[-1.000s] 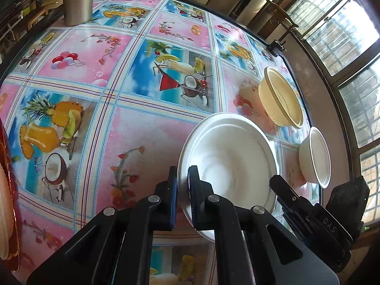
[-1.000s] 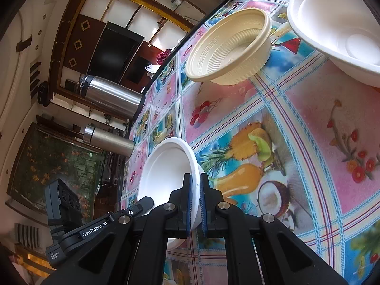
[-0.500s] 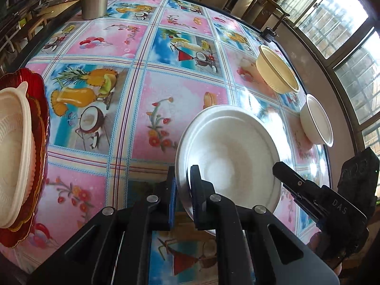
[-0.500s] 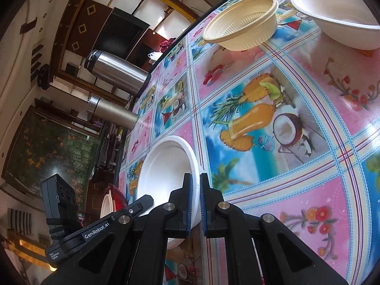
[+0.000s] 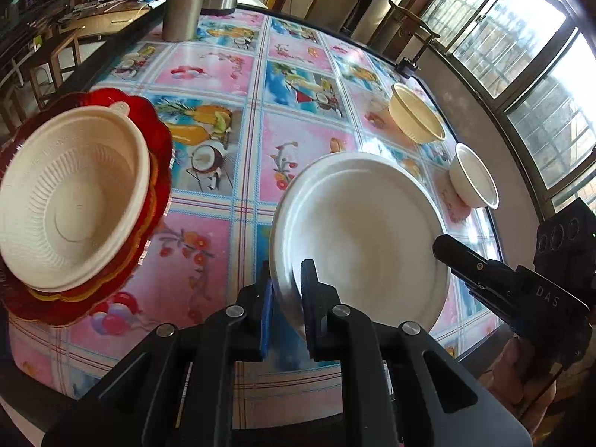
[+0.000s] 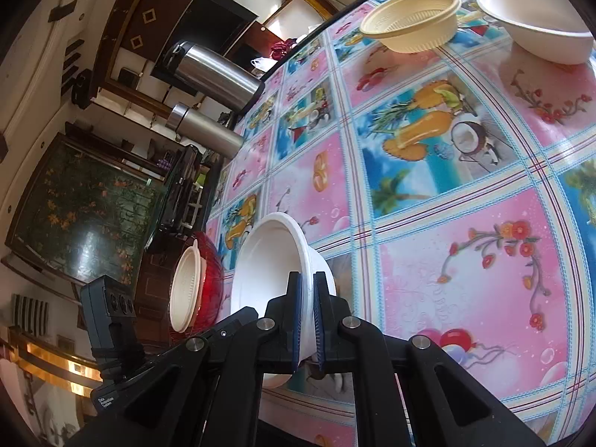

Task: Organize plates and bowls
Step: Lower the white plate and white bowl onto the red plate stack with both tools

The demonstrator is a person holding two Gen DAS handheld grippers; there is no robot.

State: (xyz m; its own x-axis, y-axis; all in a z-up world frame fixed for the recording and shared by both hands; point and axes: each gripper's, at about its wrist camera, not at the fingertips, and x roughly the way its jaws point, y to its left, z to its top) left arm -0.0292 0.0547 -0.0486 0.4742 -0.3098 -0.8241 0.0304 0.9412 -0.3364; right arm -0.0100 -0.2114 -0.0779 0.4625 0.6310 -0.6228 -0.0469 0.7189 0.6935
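1. Two hand-held grippers share one white plate (image 5: 357, 231) over a worktop (image 5: 298, 119) covered in a bright cloth of fruit and flower squares.
2. Far left in the left wrist view: a cream ribbed bowl (image 5: 70, 201) sits in a stack of red scalloped plates (image 5: 160, 171) at the worktop's edge.
3. Centre: the left hand-held gripper (image 5: 287, 290) has the white plate's near rim between its jaws, which are opening; the plate is tilted above the cloth.
4. Right of the plate: the right hand-held gripper (image 6: 306, 298) is clenched on the plate's opposite rim, seen clearly in the right wrist view.
5. Far right, near the windows: a cream ribbed bowl (image 5: 417, 115) and a white bowl (image 5: 473, 180) stand just beside each other, well apart from the stack.
6. At the far end stand two steel flasks (image 6: 212, 70).
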